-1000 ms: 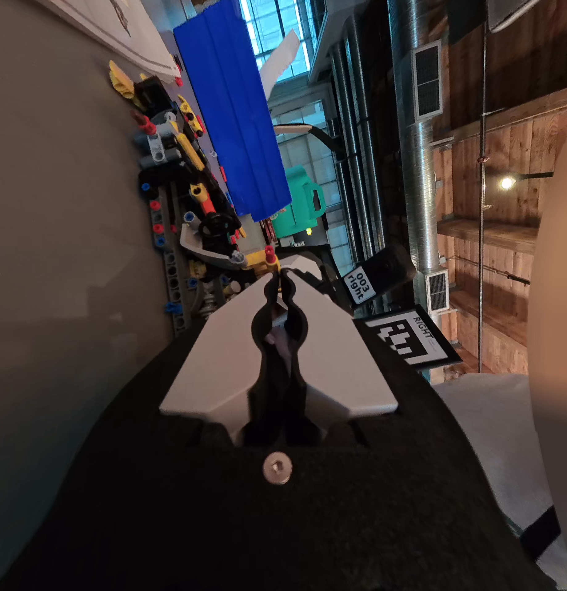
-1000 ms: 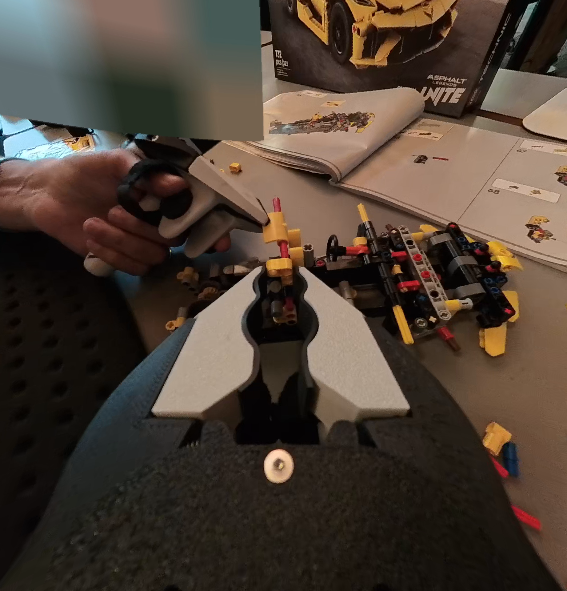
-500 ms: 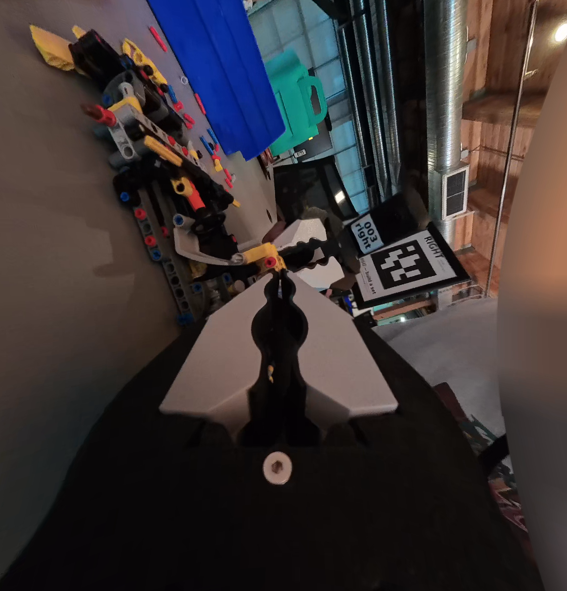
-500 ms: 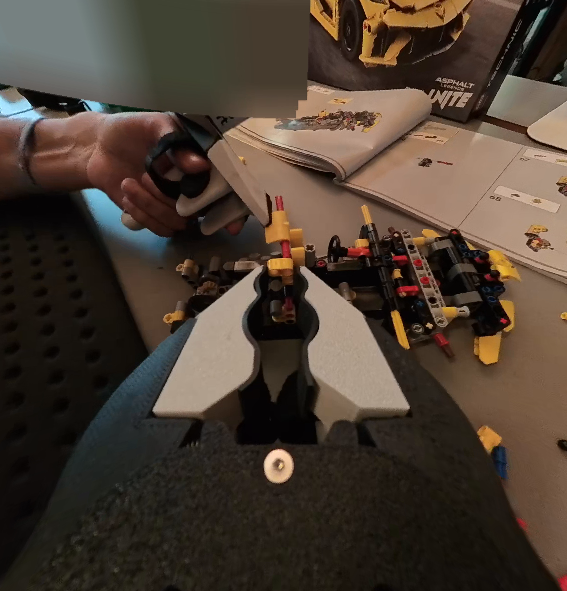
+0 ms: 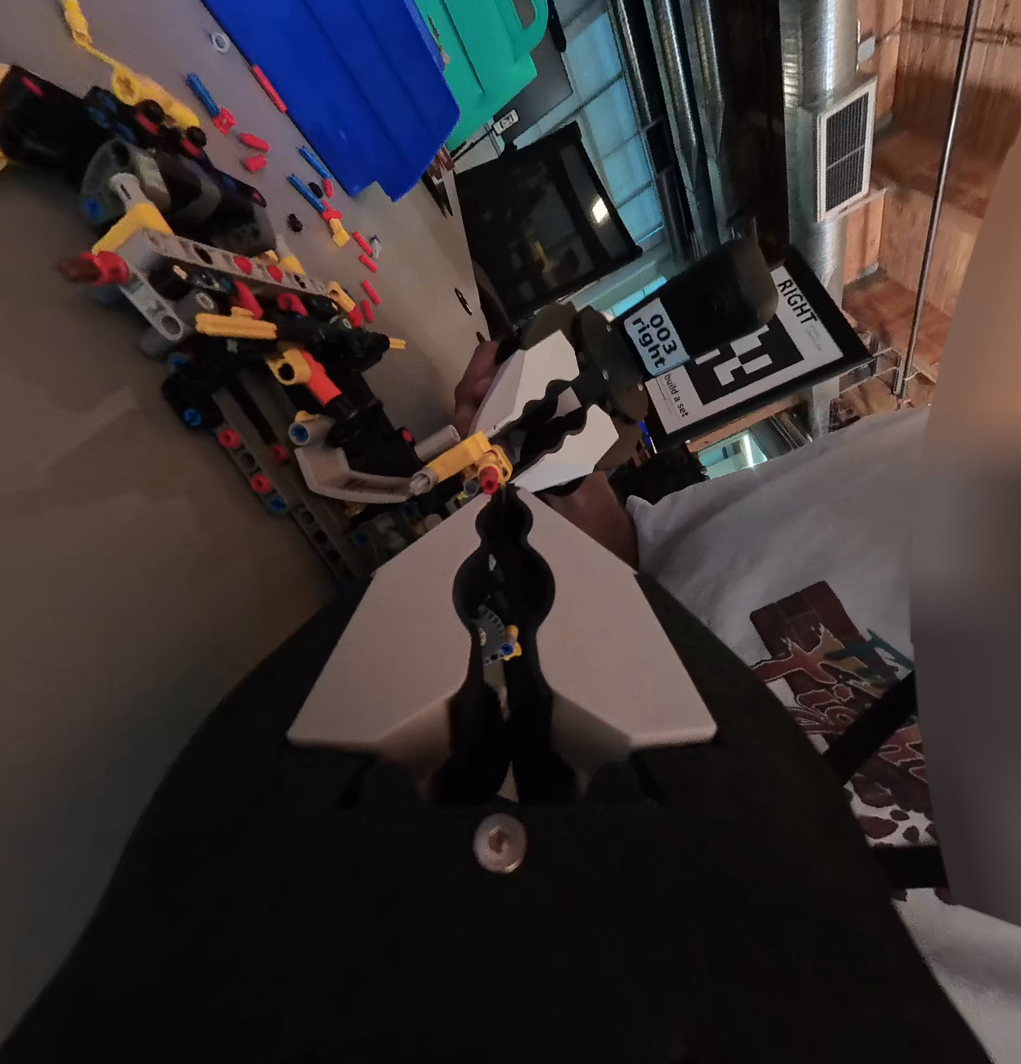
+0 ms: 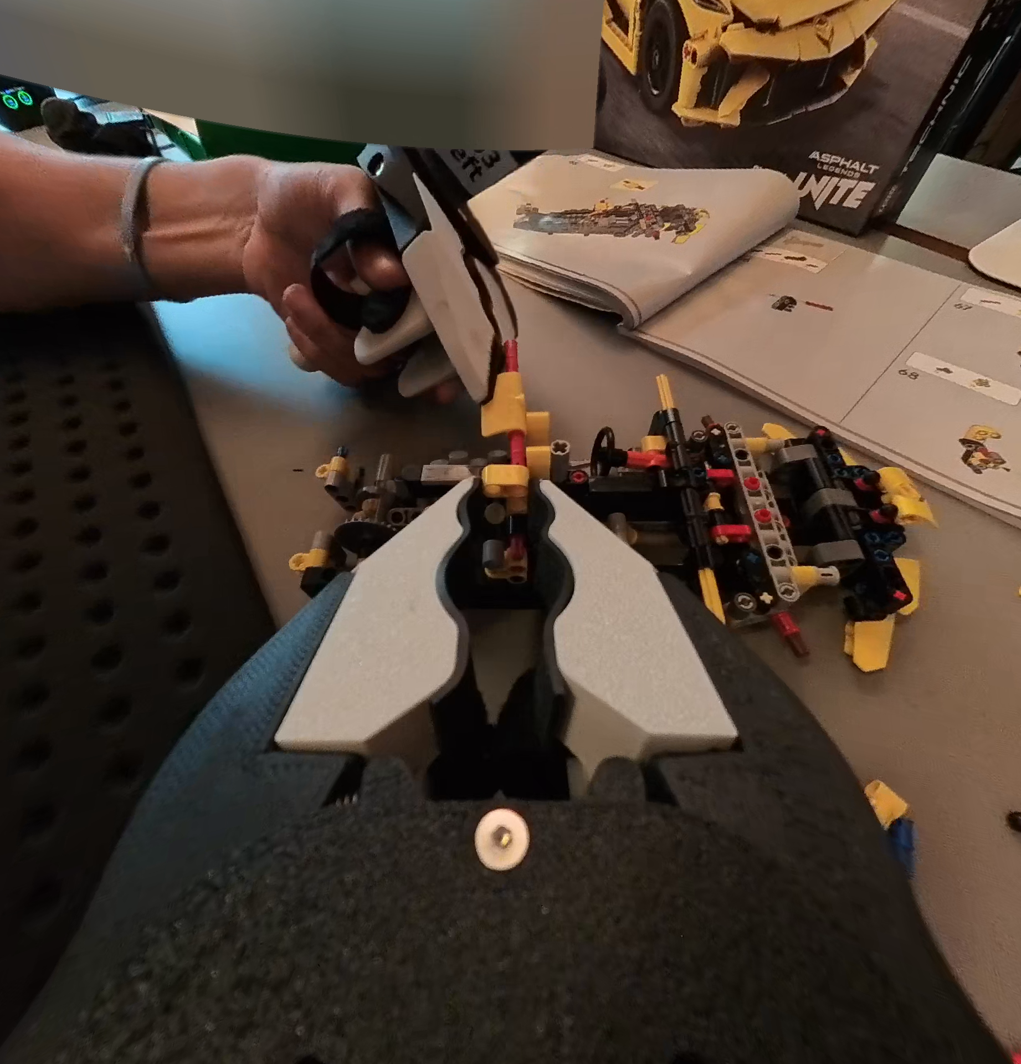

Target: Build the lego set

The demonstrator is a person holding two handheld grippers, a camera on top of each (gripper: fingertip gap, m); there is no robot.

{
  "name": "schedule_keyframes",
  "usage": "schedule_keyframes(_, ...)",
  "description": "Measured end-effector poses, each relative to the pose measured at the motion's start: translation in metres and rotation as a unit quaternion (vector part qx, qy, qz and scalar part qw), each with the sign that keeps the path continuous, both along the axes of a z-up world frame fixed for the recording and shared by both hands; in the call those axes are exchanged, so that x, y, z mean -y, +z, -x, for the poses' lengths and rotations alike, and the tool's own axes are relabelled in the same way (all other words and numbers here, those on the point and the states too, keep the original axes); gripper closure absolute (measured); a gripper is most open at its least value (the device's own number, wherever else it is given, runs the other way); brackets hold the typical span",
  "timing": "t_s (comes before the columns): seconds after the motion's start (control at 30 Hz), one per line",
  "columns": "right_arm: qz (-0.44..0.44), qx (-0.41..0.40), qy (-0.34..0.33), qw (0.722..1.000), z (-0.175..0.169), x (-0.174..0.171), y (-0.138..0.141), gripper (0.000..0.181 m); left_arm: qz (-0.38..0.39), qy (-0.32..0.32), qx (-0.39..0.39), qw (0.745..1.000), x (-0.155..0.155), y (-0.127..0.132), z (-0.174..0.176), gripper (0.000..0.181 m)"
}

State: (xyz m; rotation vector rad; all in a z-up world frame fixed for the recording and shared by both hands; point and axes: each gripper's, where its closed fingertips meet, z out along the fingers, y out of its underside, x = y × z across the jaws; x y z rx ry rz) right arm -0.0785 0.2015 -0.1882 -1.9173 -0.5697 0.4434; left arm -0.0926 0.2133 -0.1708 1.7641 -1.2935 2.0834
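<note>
A partly built black, grey and yellow lego car chassis (image 6: 755, 518) lies on the grey table; it also shows in the left wrist view (image 5: 237, 322). At its near end a red axle (image 6: 516, 449) stands up through yellow connectors (image 6: 505, 411). My right gripper (image 6: 505, 489) is shut on the lower yellow connector of the chassis. My left gripper (image 5: 501, 496) is shut, tips pinched on the top end of the red axle (image 5: 488, 479). It shows from the right wrist view (image 6: 499, 368), coming down from the upper left in a person's hand.
An open instruction booklet (image 6: 726, 259) and the set's box (image 6: 784, 86) lie behind the chassis. A blue bin (image 5: 335, 86) and a green container (image 5: 485, 52) stand past it. Loose small pieces (image 5: 324, 190) (image 6: 888, 806) are scattered around. A black perforated mat (image 6: 65, 518) lies left. Both grippers' tips are close together, under 4 cm apart.
My left gripper has risen from beside the upper yellow connector to the top of the red axle and tilted steeper. My right gripper has kept its hold on the chassis.
</note>
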Motion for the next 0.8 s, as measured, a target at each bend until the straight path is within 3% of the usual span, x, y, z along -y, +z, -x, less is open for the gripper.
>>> schedule_keyframes(0.57, 0.015, -0.027, 0.006, 0.999, 0.0011, 0.0005, -0.0003, 0.167, 0.065, -0.012, -0.023, 0.998, 0.0009, 0.0005, -0.0011, 0.181)
schedule_keyframes(0.8, -0.011, 0.021, -0.002, 1.000, -0.0013, -0.0007, -0.0010, 0.167, 0.061, -0.002, -0.026, 0.998, 0.0005, -0.0011, -0.0033, 0.181)
